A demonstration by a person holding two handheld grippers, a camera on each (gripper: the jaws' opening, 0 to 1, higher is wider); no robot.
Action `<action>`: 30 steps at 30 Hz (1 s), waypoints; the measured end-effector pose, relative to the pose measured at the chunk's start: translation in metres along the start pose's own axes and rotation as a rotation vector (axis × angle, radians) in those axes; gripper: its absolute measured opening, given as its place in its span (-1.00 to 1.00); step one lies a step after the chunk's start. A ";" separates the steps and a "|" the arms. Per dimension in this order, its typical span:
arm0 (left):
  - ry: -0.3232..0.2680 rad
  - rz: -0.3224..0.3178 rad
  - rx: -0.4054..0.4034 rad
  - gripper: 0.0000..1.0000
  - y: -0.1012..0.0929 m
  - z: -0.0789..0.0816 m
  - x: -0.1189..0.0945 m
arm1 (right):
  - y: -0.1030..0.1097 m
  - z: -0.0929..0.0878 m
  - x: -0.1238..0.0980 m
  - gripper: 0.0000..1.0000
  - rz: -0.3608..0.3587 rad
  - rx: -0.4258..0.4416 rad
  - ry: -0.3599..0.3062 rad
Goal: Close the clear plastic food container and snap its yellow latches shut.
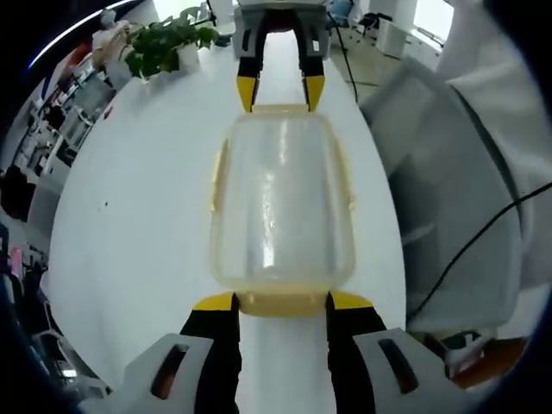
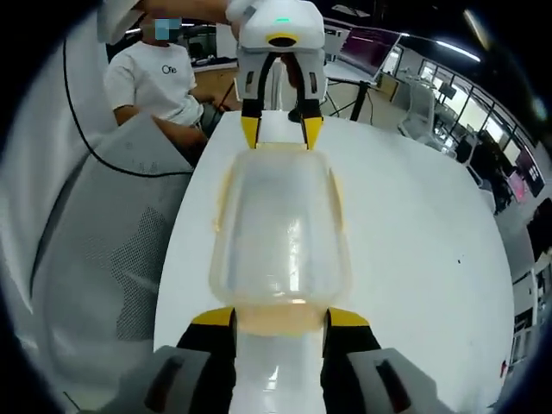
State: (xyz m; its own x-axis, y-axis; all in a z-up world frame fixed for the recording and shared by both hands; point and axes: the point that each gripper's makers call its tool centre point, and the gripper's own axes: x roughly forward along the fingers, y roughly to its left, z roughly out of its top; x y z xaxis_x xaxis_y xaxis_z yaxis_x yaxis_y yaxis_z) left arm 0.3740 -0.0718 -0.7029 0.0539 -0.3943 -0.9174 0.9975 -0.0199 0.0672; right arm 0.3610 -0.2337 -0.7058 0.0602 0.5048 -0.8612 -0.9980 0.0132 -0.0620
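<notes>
A clear plastic food container with a pale yellow lid rim (image 1: 282,207) lies on the long white surface (image 1: 138,233), lengthwise between the two sets of tongs, which face each other from its two short ends. The lid sits on top of the box. Small yellow latches stick out along the long sides, one on the left edge (image 1: 216,183) in the left gripper view; whether they are snapped down I cannot tell.

In the left gripper view, the left tongs (image 1: 282,301) stand apart, their yellow-tipped black jaws flanking the yellow latch flap at the near end (image 1: 282,304), right at the container's corners. At the far end the right tongs (image 1: 281,93) come in from above, also apart, tips just at the container's far rim.

The right gripper view gives the mirror of this: the right tongs (image 2: 280,317) straddle the near end of the container (image 2: 280,233), and the left tongs (image 2: 281,131) meet the far end, jaws spread.

A potted green plant (image 1: 168,43) stands farther down the surface. A grey mesh chair back (image 2: 112,250) stands beside the surface, with a dark cable (image 2: 129,168) crossing it. A person in a white T-shirt (image 2: 159,82) sits beyond it.
</notes>
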 end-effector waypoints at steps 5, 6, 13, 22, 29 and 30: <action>0.003 0.001 0.009 -0.27 0.007 0.015 0.007 | -0.004 -0.015 -0.008 -0.27 -0.004 0.008 -0.004; 0.002 0.000 0.007 -0.27 0.007 0.018 0.008 | -0.004 -0.017 -0.009 -0.27 -0.003 0.008 -0.004; 0.004 -0.009 0.004 -0.27 0.008 0.038 0.021 | -0.006 -0.037 -0.018 -0.27 0.006 0.008 -0.003; 0.000 -0.010 0.005 -0.27 0.011 0.060 0.034 | -0.009 -0.061 -0.029 -0.27 0.007 0.008 0.002; -0.002 -0.020 0.004 -0.27 0.013 0.076 0.046 | -0.011 -0.080 -0.035 -0.26 0.014 0.010 0.017; -0.001 -0.020 0.003 -0.27 0.015 0.078 0.047 | -0.012 -0.082 -0.036 -0.27 0.012 0.012 0.016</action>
State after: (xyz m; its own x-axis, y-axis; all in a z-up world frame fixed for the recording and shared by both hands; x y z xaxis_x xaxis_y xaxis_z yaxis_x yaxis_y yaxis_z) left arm 0.3877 -0.1622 -0.7147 0.0342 -0.3951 -0.9180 0.9983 -0.0302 0.0502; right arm 0.3728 -0.3228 -0.7158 0.0486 0.4910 -0.8698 -0.9988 0.0173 -0.0460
